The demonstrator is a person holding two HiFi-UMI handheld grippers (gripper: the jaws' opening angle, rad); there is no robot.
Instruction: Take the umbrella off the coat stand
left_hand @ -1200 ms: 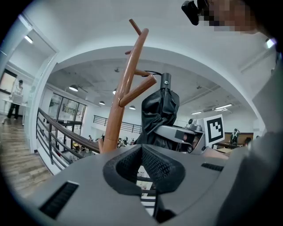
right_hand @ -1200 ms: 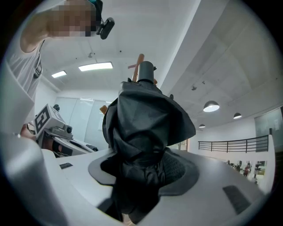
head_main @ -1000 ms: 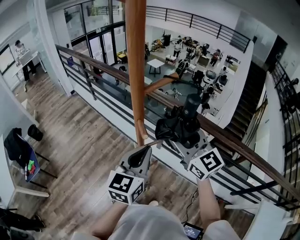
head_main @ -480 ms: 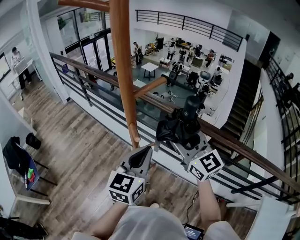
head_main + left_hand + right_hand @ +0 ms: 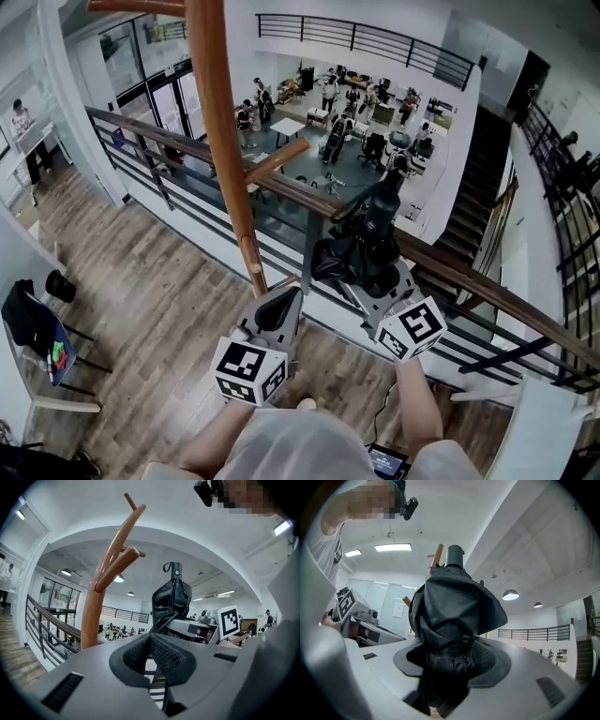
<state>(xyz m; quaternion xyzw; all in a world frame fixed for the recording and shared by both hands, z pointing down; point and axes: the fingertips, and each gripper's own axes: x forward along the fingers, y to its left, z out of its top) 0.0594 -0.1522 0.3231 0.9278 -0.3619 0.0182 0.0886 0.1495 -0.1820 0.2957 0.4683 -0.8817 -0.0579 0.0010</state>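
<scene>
The black folded umbrella (image 5: 361,248) stands upright in my right gripper (image 5: 367,277), clear of the brown wooden coat stand (image 5: 220,141) to its left. In the right gripper view the pads press on both sides of the umbrella's (image 5: 450,616) bunched fabric, with my right gripper (image 5: 450,660) shut on it. My left gripper (image 5: 277,313) sits lower and to the left, near the foot of the stand's pole, shut on nothing. In the left gripper view its pads (image 5: 164,656) meet, with the coat stand (image 5: 101,588) at the left and the umbrella (image 5: 171,599) ahead.
A wooden handrail (image 5: 450,272) on a dark metal railing runs diagonally just beyond the grippers, over an atrium with people and desks below. A chair with a dark bag (image 5: 28,314) stands on the wood floor at the far left. A stand peg (image 5: 277,161) points toward the umbrella.
The coat stand has slid left and away in the head view, as both grippers and the held umbrella drew back from it. Both jaws look unchanged.
</scene>
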